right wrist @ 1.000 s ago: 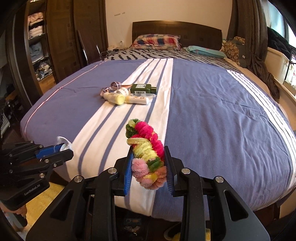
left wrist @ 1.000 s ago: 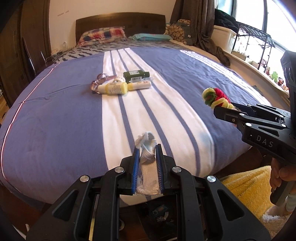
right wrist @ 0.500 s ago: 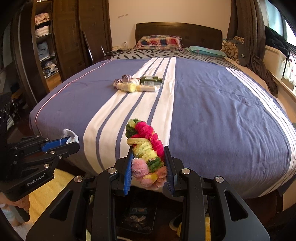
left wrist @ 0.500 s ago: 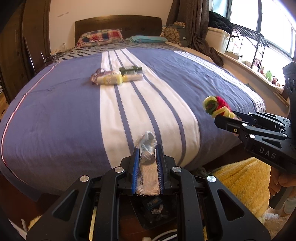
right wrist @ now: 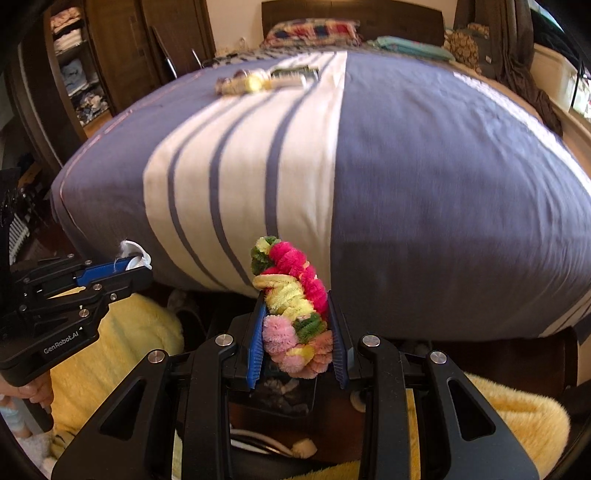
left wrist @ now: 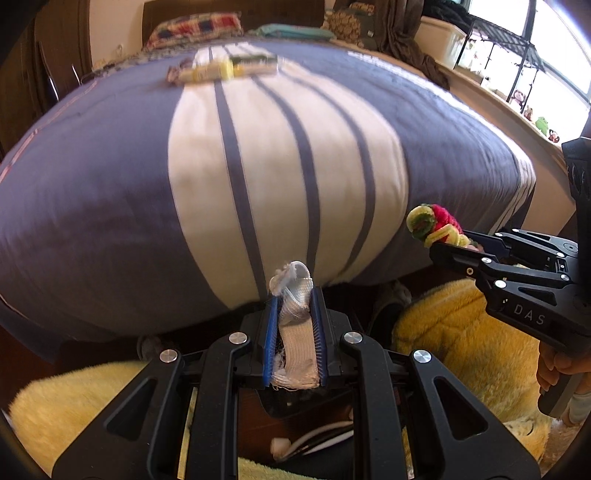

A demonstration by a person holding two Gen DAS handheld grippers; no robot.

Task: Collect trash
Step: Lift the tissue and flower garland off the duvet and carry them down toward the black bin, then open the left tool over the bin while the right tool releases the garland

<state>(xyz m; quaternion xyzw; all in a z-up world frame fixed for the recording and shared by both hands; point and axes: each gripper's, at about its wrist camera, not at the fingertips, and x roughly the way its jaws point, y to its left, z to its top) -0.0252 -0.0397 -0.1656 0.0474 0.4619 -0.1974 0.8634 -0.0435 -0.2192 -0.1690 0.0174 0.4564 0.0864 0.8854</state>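
The left hand-held gripper is clamped on a frayed white cloth strip, just off the foot of the bed; beside it, the right hand-held gripper is clamped on a fuzzy multicoloured garland; bottles lie far up the bed

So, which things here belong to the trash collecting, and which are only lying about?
Job:
- white gauze strip in left claw
- fuzzy pipe-cleaner bundle in right claw
- bottles and wrappers on bed

Lying about:
- pillows
- yellow rug
- curtain
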